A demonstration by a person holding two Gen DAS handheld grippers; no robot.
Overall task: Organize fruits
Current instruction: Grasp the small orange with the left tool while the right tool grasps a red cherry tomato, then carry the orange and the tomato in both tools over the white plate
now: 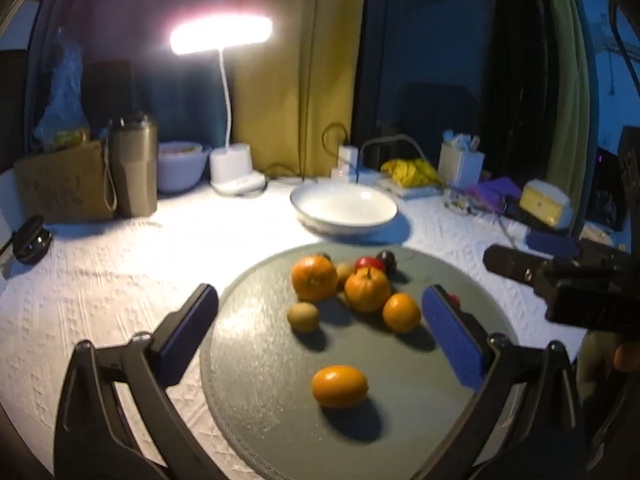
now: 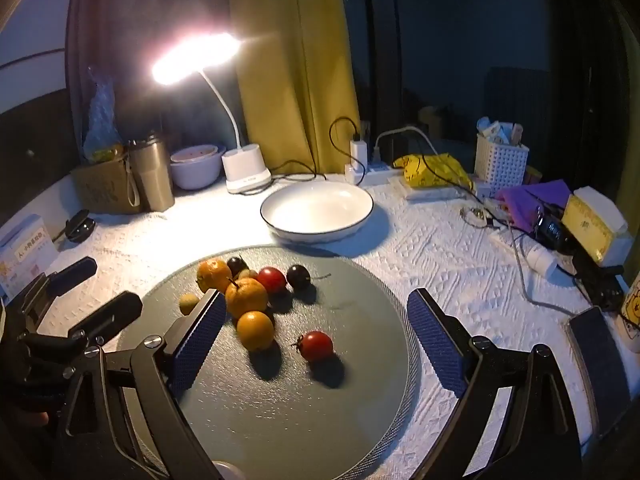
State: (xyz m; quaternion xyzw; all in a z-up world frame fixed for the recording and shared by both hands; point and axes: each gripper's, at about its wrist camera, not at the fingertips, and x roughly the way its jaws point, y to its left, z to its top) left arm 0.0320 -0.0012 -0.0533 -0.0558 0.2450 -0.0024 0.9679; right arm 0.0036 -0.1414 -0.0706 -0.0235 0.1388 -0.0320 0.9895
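On the grey mat (image 2: 280,420) lay the fruits (image 2: 248,296), behind them the white bowl (image 2: 316,208); left gripper (image 1: 320,320) and right gripper (image 2: 316,324) hovered, jaws wide apart, gripping nothing.

A round mat (image 2: 280,400) lies on the table (image 2: 440,264), with fruit (image 2: 246,296) clustered on its far half and one tomato (image 2: 316,345) apart, nearer. Behind the mat sits a bowl (image 2: 316,210); behind that, to the left, a lamp (image 2: 244,172), with a tumbler (image 2: 152,176) further left
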